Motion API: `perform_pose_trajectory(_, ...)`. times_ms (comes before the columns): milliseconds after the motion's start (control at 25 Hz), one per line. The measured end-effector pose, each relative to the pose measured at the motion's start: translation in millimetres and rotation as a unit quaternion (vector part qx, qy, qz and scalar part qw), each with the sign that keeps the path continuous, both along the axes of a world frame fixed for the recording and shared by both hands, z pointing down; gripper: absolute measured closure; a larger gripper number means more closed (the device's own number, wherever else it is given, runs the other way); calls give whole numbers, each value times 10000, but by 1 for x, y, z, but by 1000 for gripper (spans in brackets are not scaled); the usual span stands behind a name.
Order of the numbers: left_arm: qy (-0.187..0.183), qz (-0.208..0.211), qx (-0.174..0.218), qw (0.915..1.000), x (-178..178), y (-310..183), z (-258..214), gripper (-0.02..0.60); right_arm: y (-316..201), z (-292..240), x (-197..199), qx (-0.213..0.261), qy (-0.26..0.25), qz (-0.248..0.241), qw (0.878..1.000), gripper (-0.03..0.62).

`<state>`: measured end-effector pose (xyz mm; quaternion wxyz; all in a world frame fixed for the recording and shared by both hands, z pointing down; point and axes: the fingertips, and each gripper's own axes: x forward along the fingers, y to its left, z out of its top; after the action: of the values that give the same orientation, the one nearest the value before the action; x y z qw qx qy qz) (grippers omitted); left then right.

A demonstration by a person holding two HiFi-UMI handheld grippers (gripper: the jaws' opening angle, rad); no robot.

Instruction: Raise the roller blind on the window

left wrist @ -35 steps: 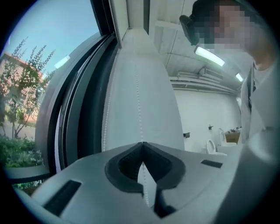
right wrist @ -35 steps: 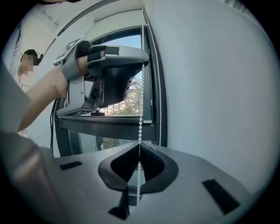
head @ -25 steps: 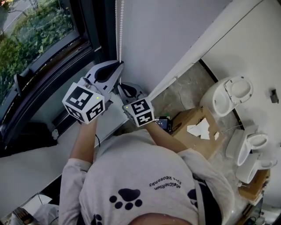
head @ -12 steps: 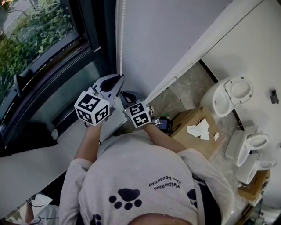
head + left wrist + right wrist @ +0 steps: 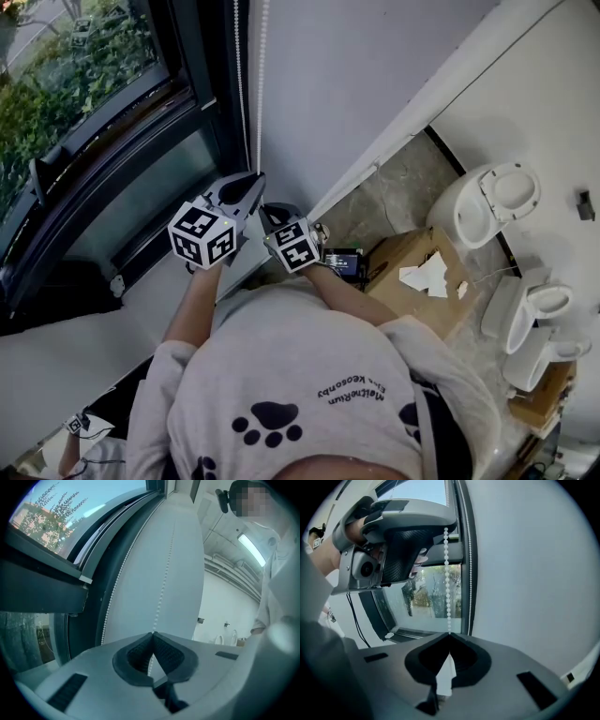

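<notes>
The blind's bead chain (image 5: 260,84) hangs down the dark window frame (image 5: 211,84), right where the frame meets the white wall (image 5: 375,66). Whether any pale surface here is the blind's own cloth cannot be told.

You have both grippers on the same strand. Your left gripper (image 5: 257,176) is the upper one. Its fingers (image 5: 140,653) are clenched on the chain, which enters at the tips and shows again in the gap between the pads. Your right gripper (image 5: 267,208) sits just below and points more steeply down. Its fingers (image 5: 464,660) are clamped on that strand too, and in the right gripper view the beads drop straight from the left gripper into the closed tips.

The second strand (image 5: 234,75) hangs loose beside it, nearer the glass (image 5: 84,75), with green trees outside. A white sill (image 5: 56,366) runs under the window. Off to your right, toilets (image 5: 492,202) and an open cardboard box (image 5: 412,267) stand on the floor.
</notes>
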<state>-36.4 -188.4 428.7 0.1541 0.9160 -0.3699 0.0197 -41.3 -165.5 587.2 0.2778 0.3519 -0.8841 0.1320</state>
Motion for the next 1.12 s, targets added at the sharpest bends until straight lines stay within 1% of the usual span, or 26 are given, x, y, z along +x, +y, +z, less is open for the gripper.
perform_pose_trajectory(280,14,20,6,10000,1,3,5,572,1,5,0,-29,68,18,10000,585)
perform_pose_trajectory(440,40,14,5,10000,1,4,5,572,2,4,-1,77,150,-18,9999,583)
perform_pose_trajectory(520,60,-1,9,10000,0,5,4,572,5,-1,-1,131,100,-53,9999,583)
perform_pose_trajectory(560,68,-11,12,10000,-1,6,4,574,6,-7,-2,155,-3,-40,9999,570)
perform_pose_trajectory(640,85,-27,18,10000,-3,6,5,572,6,-29,-1,257,-286,29,9993,505)
perform_pose_trajectory(760,106,-35,37,9999,-4,6,5,572,5,-82,4,672,-640,85,9957,503)
perform_pose_trajectory(880,167,-22,49,9998,-4,7,5,572,10,-141,12,1223,-934,158,9880,503)
perform_pose_trajectory(1000,251,-2,51,9997,-3,8,5,572,13,-201,12,1824,-1319,184,9742,503)
perform_pose_trajectory(1120,247,22,71,9997,-1,9,5,572,7,-260,4,2380,-1614,66,9577,503)
